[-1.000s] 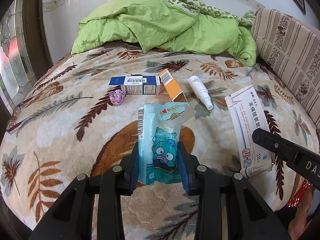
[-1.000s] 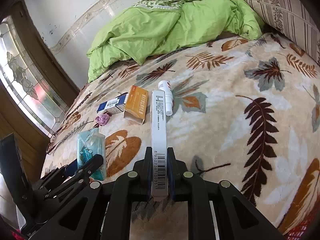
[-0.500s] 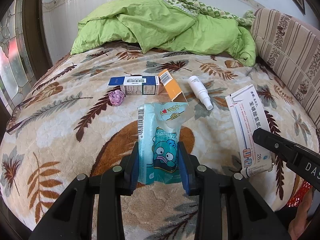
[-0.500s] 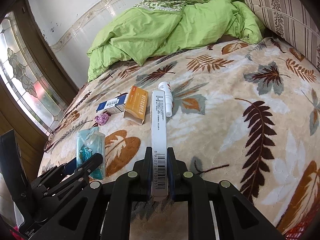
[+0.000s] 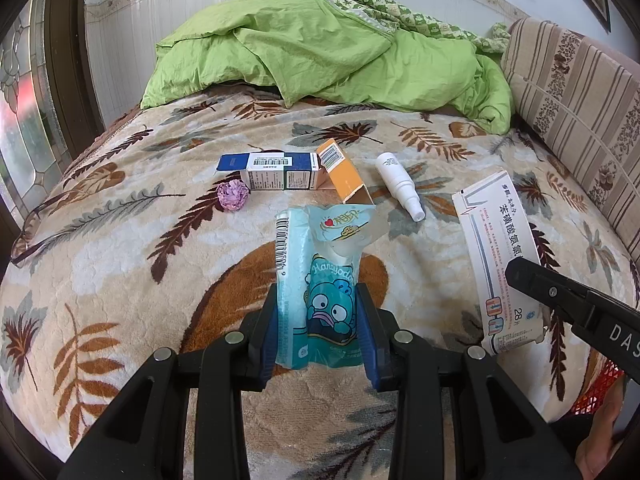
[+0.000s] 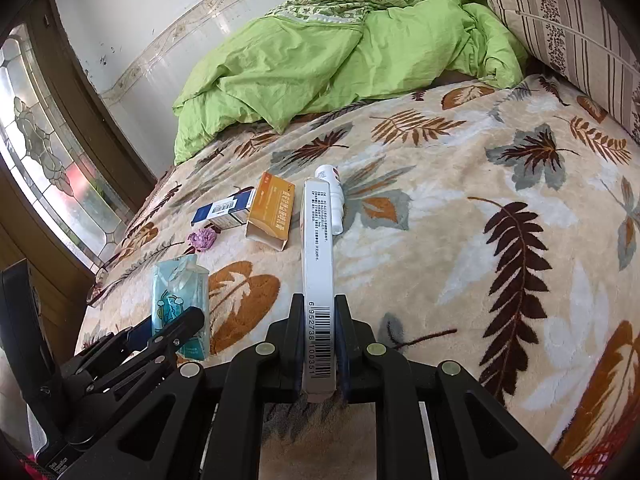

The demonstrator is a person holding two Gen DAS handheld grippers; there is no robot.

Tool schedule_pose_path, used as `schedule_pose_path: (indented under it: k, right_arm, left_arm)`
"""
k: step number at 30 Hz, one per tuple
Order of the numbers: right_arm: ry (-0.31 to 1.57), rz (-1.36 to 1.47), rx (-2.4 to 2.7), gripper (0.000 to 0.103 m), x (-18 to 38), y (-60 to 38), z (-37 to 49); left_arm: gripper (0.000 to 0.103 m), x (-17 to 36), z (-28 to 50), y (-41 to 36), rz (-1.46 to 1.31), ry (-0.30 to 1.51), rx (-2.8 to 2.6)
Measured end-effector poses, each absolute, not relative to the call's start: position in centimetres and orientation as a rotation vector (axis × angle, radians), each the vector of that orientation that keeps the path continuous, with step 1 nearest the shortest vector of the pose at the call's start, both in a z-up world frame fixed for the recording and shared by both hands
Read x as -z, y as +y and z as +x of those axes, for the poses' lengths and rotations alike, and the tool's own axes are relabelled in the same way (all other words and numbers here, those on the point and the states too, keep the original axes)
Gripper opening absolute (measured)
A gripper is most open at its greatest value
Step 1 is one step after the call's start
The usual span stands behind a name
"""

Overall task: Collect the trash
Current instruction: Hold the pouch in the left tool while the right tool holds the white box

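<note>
Teal wrapper: cartoon-printed packet, upright above the leaf-patterned blanket, clamped in the left gripper.
White box: flat carton pinched edge-on by the right gripper, jaws nearly together.
Loose on blanket: blue box, orange box, white bottle, purple wad.

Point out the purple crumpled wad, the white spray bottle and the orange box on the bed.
purple crumpled wad (image 5: 233, 196), left wrist view, centre of the ball.
white spray bottle (image 5: 396, 178), left wrist view, middle of its body.
orange box (image 6: 272, 209), right wrist view, its broad orange face.
</note>
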State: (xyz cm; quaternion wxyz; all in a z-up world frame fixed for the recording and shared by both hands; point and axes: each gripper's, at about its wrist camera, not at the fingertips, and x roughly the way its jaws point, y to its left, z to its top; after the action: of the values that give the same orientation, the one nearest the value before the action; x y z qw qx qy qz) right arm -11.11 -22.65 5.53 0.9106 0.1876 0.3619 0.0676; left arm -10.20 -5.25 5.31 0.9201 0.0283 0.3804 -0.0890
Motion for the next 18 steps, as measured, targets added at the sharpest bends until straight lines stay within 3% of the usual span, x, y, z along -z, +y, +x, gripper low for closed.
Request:
schedule_pose_path:
  k: [18]
  right_arm:
    - [0.746,0.475,-0.137,0.014,-6.4,-24.5,-14.1]
  left_arm:
    - [0.033,-6.3,-11.9,-5.9,0.048,0.807,0.198]
